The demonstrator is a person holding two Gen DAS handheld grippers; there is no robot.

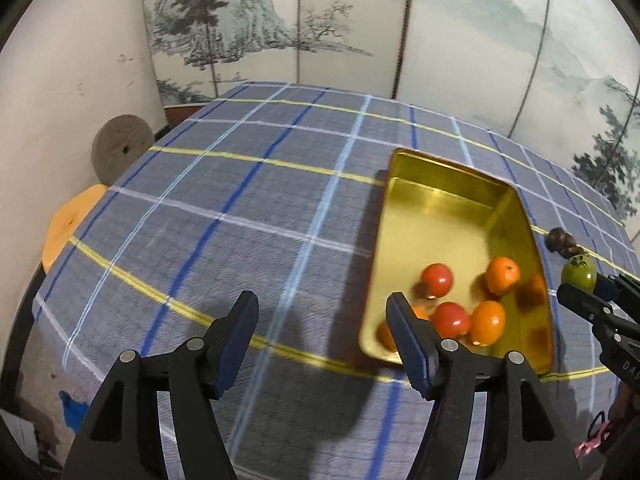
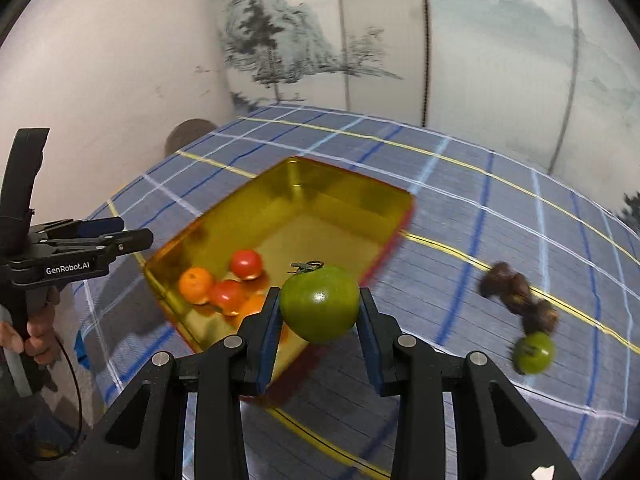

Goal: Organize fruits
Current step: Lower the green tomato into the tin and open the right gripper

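My right hand-held gripper (image 2: 319, 312) clamps the green tomato (image 2: 319, 309) near the gold tray (image 2: 352, 184); left hand-held gripper (image 1: 322, 320) wide, empty. Risk: smooth skin slips before tray.

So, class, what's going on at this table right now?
A person is sorting fruit with two handheld grippers. The right gripper is shut on a green tomato, held near the gold tray, which already holds red tomatoes and oranges. The left gripper is open and holds nothing. Another green fruit and some brown fruit lie on the checked cloth.
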